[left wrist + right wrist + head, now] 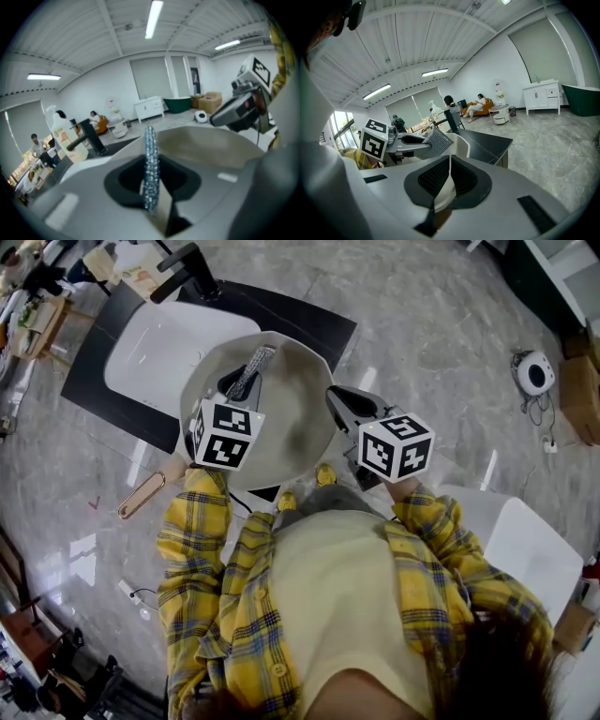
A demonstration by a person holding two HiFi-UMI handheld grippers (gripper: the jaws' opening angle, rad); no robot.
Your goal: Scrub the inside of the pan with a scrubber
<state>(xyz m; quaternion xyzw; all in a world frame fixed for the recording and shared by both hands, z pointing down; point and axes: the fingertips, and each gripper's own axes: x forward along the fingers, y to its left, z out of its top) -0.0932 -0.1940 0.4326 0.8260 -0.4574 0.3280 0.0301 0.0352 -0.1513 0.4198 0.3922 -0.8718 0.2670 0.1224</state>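
Note:
A grey-beige pan (pixel 291 418) is held over the black counter, and its wooden handle (pixel 148 489) points to the lower left. My left gripper (pixel 239 385) is shut on a silver mesh scrubber (pixel 253 369), which sits inside the pan near its far wall. The left gripper view shows the scrubber (pixel 150 164) edge-on between the jaws, with the pan's inside (pixel 211 145) beyond it. My right gripper (pixel 336 401) is shut on the pan's right rim. In the right gripper view the pale rim (pixel 446 185) runs between the jaws, with the scrubber (pixel 433 143) farther off.
Behind the pan, a white sink basin (pixel 150 343) is set in the black counter (pixel 300 320), with a black faucet (pixel 187 273) and a soap bottle (pixel 117 268). A white seat (pixel 534 549) stands at the right. A small white device (pixel 535 372) and a cardboard box (pixel 583 395) lie on the floor.

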